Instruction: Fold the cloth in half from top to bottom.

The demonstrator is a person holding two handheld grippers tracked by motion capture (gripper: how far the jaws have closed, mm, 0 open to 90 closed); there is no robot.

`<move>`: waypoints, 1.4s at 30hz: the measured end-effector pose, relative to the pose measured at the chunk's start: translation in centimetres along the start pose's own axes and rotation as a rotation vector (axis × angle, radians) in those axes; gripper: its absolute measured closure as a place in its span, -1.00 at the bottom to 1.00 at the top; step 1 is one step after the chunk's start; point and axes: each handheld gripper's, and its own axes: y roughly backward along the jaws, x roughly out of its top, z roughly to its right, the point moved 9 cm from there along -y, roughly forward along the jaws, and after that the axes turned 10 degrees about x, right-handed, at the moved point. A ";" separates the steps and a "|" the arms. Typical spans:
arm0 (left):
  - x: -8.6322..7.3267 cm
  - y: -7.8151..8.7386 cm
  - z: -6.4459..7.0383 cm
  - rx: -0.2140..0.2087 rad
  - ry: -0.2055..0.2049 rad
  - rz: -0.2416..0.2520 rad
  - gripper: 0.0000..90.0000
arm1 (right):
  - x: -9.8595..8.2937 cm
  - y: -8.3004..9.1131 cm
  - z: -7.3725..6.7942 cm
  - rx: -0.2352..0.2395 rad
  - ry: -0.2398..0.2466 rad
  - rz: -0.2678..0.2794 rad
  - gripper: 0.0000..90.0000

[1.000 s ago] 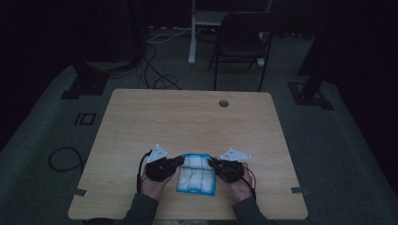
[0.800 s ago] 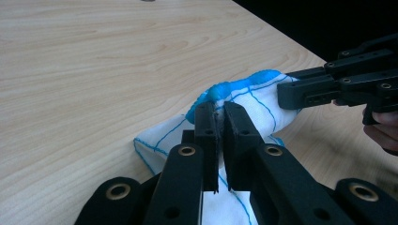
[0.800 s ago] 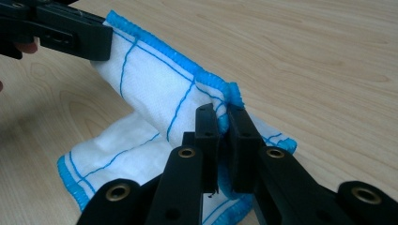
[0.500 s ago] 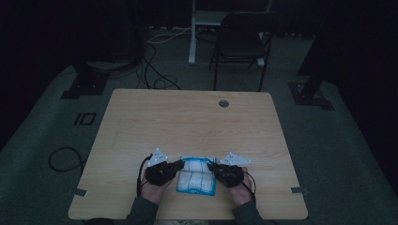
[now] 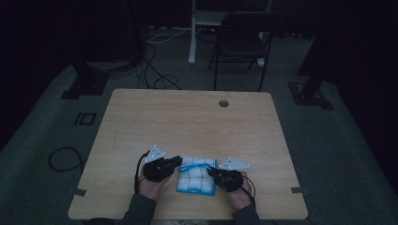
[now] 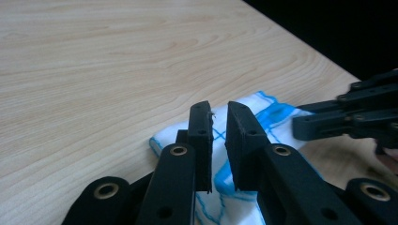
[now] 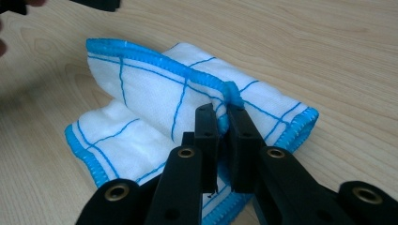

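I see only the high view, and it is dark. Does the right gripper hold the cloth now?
Observer: Yes. In the right gripper view, the right gripper has its jaws shut on the blue hem of the cloth, which bunches at their tips.
Operator: And the left one?
Observer: The left gripper has its jaws a narrow gap apart, over the cloth's edge.
Operator: Does the cloth lie flat?
Observer: No. It is folded over, and the top layer arches up off the lower one.
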 end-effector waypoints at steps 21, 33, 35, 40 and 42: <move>-3.5 -1.5 1.4 -0.032 -0.032 -0.109 0.78 | -0.3 0.9 0.4 0.008 -0.012 0.020 0.39; -5.2 -1.3 1.8 -0.041 -0.051 -0.126 0.77 | -0.1 1.8 1.4 -0.019 -0.032 0.045 0.27; -5.3 -1.3 1.8 -0.040 -0.055 -0.125 0.77 | 0.0 2.1 1.6 -0.029 -0.040 0.053 0.27; -5.6 -1.0 1.9 -0.034 -0.069 -0.120 0.76 | -0.1 2.5 2.5 -0.054 -0.075 0.064 0.27; -5.7 -0.8 2.0 -0.032 -0.070 -0.116 0.75 | -0.3 2.5 2.6 -0.058 -0.078 0.060 0.27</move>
